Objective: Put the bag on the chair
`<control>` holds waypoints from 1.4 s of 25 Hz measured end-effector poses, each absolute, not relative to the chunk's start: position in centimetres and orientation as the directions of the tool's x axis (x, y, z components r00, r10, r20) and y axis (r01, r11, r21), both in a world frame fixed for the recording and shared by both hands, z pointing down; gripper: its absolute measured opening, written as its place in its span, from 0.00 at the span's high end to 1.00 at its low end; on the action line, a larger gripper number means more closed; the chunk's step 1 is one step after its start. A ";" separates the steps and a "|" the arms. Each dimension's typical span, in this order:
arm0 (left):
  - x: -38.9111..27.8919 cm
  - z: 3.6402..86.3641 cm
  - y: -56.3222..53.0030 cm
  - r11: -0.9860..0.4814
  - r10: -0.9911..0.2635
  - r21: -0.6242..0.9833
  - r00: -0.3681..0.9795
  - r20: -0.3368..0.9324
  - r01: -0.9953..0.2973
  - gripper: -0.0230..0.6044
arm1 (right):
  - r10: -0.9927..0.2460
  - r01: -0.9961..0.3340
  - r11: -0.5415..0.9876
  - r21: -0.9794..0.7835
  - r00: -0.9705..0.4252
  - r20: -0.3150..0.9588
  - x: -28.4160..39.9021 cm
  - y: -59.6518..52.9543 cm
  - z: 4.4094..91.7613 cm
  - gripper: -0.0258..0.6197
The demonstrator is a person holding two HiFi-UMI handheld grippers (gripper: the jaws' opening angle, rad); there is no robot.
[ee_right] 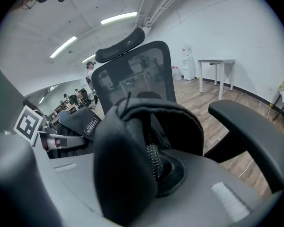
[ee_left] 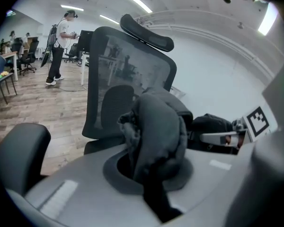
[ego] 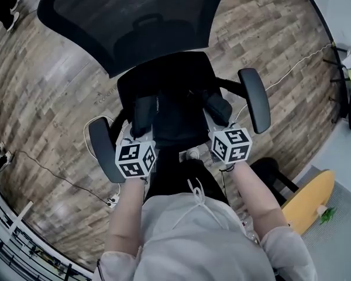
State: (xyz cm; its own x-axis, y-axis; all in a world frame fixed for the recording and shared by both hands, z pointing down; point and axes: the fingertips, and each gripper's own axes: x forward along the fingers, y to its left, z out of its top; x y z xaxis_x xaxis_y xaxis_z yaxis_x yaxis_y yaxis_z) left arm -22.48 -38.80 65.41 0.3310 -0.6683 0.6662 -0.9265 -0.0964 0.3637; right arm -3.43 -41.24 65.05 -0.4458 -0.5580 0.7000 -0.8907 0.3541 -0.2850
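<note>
A black bag (ego: 176, 120) hangs between my two grippers, just over the seat (ego: 164, 78) of a black office chair with a mesh backrest (ego: 134, 16). My left gripper (ego: 141, 120) is shut on the bag's left side, where a bunched fold of fabric (ee_left: 156, 136) fills the jaws. On the bag's right side my right gripper (ego: 218, 109) is shut on a fold with a zipper (ee_right: 154, 150). Whether the bag's bottom touches the seat is hidden. The armrests (ego: 102, 148) (ego: 254, 98) flank both grippers.
Wood floor surrounds the chair, with cables (ego: 52, 171) at the left. A yellow board (ego: 307, 201) lies at the lower right. A person (ee_left: 61, 46) stands far off among desks. A white table (ee_right: 217, 65) stands beyond the right armrest (ee_right: 251, 126).
</note>
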 end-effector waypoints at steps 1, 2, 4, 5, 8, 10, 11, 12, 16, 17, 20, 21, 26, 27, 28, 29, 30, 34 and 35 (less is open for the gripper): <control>-22.5 66.2 -39.0 -0.090 -0.663 0.363 0.328 0.673 -0.927 0.92 | -0.553 -0.890 0.360 -0.280 -0.446 0.704 -3.5 -41.5 65.7 0.91; -22.5 67.0 -39.3 -0.085 -0.657 0.363 0.326 0.679 -0.928 0.92 | -0.547 -0.888 0.368 -0.275 -0.446 0.709 -3.5 -41.9 66.5 0.91; -22.5 68.6 -39.8 -0.078 -0.645 0.359 0.321 0.693 -0.930 0.92 | -0.534 -0.886 0.382 -0.265 -0.445 0.718 -3.6 -42.6 68.0 0.91; -22.5 69.3 -40.0 -0.075 -0.638 0.355 0.319 0.701 -0.932 0.92 | -0.528 -0.884 0.387 -0.262 -0.446 0.723 -3.7 -43.0 68.8 0.91; -22.3 71.6 -40.3 -0.071 -0.610 0.346 0.315 0.727 -0.936 0.92 | -0.506 -0.881 0.398 -0.257 -0.444 0.739 -3.5 -43.6 71.1 0.91; -22.2 73.1 -40.5 -0.065 -0.592 0.347 0.316 0.742 -0.936 0.92 | -0.494 -0.880 0.402 -0.253 -0.441 0.749 -3.4 -43.9 72.5 0.91; -22.2 73.7 -40.5 -0.063 -0.585 0.348 0.317 0.746 -0.936 0.92 | -0.490 -0.880 0.403 -0.252 -0.440 0.753 -3.4 -44.0 73.1 0.91; -22.2 74.1 -40.6 -0.061 -0.581 0.349 0.318 0.749 -0.935 0.92 | -0.488 -0.880 0.403 -0.251 -0.438 0.755 -3.4 -44.1 73.6 0.91; -21.8 74.8 -41.0 -0.080 -0.584 0.353 0.331 0.741 -0.932 0.92 | -0.495 -0.890 0.379 -0.253 -0.426 0.757 -2.8 -44.6 74.7 0.91; -21.8 75.1 -41.1 -0.084 -0.584 0.353 0.333 0.740 -0.932 0.92 | -0.498 -0.894 0.368 -0.256 -0.422 0.757 -2.6 -44.7 75.0 0.91; -22.0 76.0 -41.0 -0.084 -0.576 0.347 0.330 0.748 -0.934 0.92 | -0.499 -0.901 0.346 -0.261 -0.413 0.762 -2.3 -44.5 75.9 0.91; -22.1 76.3 -41.0 -0.082 -0.571 0.342 0.325 0.754 -0.936 0.92 | -0.497 -0.902 0.341 -0.263 -0.411 0.765 -2.3 -44.4 76.1 0.91; -22.1 78.3 -40.8 -0.068 -0.541 0.317 0.302 0.785 -0.946 0.91 | -0.484 -0.910 0.327 -0.254 -0.392 0.782 -2.2 -44.2 77.8 0.90; -22.2 78.8 -40.7 -0.062 -0.536 0.312 0.296 0.790 -0.948 0.91 | -0.479 -0.911 0.329 -0.250 -0.389 0.787 -2.3 -44.1 78.2 0.90; -22.4 79.3 -40.7 -0.057 -0.534 0.308 0.290 0.794 -0.950 0.91 | -0.474 -0.912 0.328 -0.247 -0.385 0.792 -2.4 -44.0 78.7 0.89; -22.5 79.7 -40.6 -0.055 -0.535 0.305 0.286 0.795 -0.951 0.91 | -0.472 -0.914 0.324 -0.242 -0.379 0.796 -2.5 -44.0 79.1 0.89; -22.5 80.0 -40.6 -0.056 -0.540 0.303 0.284 0.792 -0.951 0.91 | -0.471 -0.918 0.320 -0.237 -0.371 0.800 -2.6 -43.9 79.5 0.89; -22.7 81.1 -40.1 -0.073 -0.553 0.288 0.279 0.785 -0.955 0.90 | -0.465 -0.924 0.316 -0.215 -0.348 0.814 -3.0 -43.5 81.0 0.89; -22.8 81.6 -39.9 -0.071 -0.548 0.284 0.275 0.790 -0.956 0.90 | -0.459 -0.923 0.320 -0.214 -0.348 0.817 -3.2 -43.4 81.4 0.88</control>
